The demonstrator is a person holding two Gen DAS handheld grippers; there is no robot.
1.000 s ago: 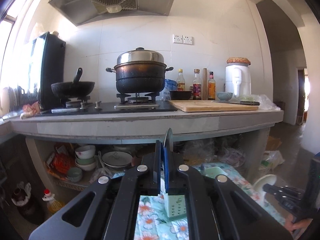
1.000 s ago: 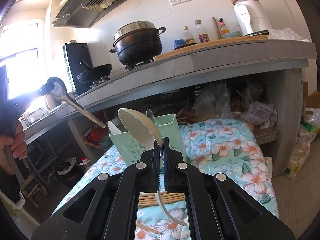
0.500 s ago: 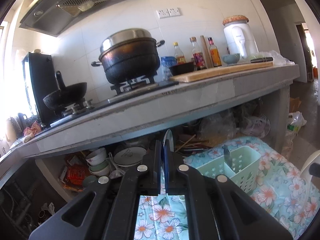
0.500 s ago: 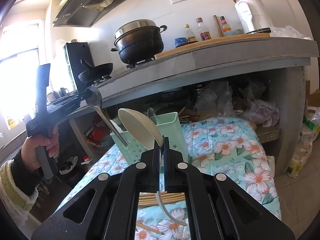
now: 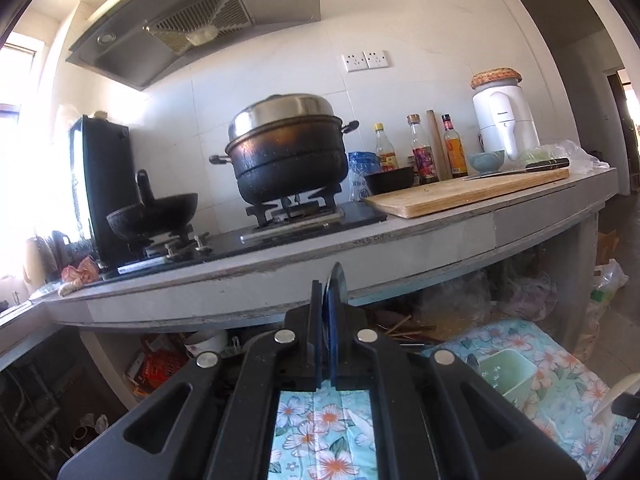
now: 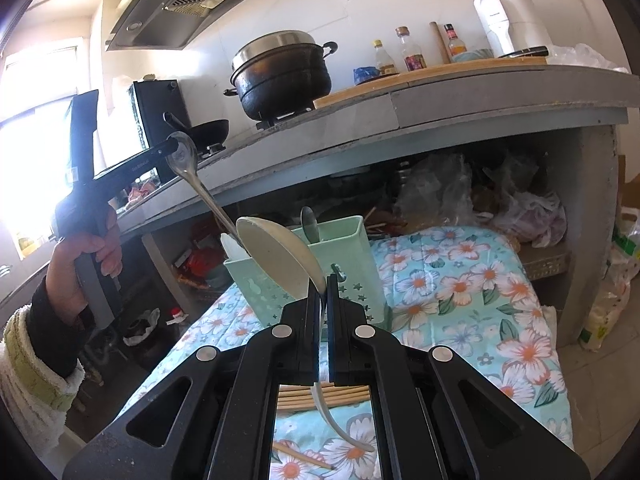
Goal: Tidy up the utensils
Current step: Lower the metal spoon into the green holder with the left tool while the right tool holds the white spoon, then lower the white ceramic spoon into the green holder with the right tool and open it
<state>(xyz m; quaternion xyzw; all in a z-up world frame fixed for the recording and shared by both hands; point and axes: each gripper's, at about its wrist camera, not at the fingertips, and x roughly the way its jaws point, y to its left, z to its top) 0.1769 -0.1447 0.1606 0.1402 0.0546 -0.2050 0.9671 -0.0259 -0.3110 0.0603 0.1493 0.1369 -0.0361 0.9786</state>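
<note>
Left gripper (image 6: 173, 145) clamps metal spoon (image 6: 185, 157) by its bowl, handle angling down into green caddy (image 6: 352, 264) on floral cloth (image 6: 460, 292). Right gripper (image 6: 324, 280) pinches white ladle (image 6: 280, 256) just near of caddy.

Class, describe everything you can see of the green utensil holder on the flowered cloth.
The green utensil holder is a pale green box, plastic by its look, with small star cut-outs in its walls and an inner divider. It stands upright on the flowered cloth below the counter. A metal spoon stands in its far compartment, and something white sticks up at its left end.
</note>
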